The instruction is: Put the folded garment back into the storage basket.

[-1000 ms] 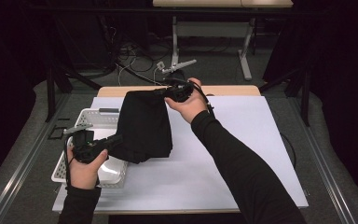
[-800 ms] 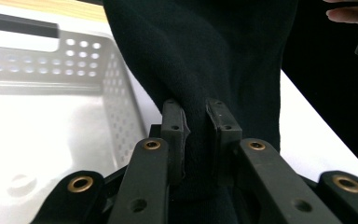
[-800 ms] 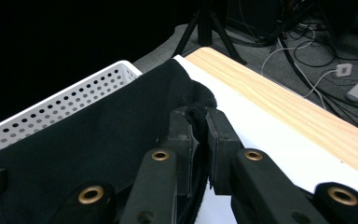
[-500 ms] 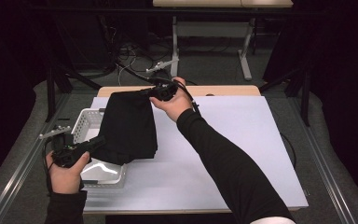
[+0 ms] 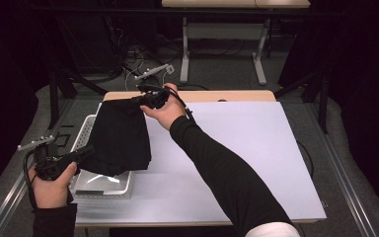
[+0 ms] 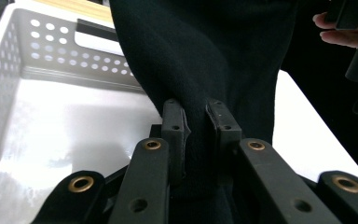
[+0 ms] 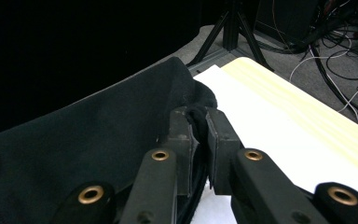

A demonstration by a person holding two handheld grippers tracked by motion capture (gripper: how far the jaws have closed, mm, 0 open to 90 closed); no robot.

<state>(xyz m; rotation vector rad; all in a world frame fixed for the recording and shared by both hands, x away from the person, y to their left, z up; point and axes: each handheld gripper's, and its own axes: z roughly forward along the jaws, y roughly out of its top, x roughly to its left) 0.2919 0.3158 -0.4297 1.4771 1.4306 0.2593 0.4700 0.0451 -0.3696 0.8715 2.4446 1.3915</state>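
A folded black cloth (image 5: 121, 138) hangs stretched between my two grippers over the white perforated basket (image 5: 86, 129) at the table's left side. My left gripper (image 5: 86, 152) is at the near left, shut on the cloth's near corner; the left gripper view has the black cloth (image 6: 205, 56) pinched between the pads above the basket (image 6: 28, 60). My right gripper (image 5: 140, 98) is at the far edge of the table, shut on the cloth's far corner. In the right gripper view a fold of the cloth (image 7: 98, 126) sits squeezed between the pads.
A white sheet (image 5: 246, 148) covers the table (image 5: 212, 95), whose wooden far edge shows. The basket's bare floor (image 6: 70, 135) is shiny. Table legs (image 5: 185, 49), cables and a tripod stand on the grey floor beyond. The person's right sleeve (image 5: 217, 168) crosses the table diagonally.
Both hands have carried the cloth to the left, from the table's middle-left to over the basket. The left hand has drawn back toward the table's near left corner.
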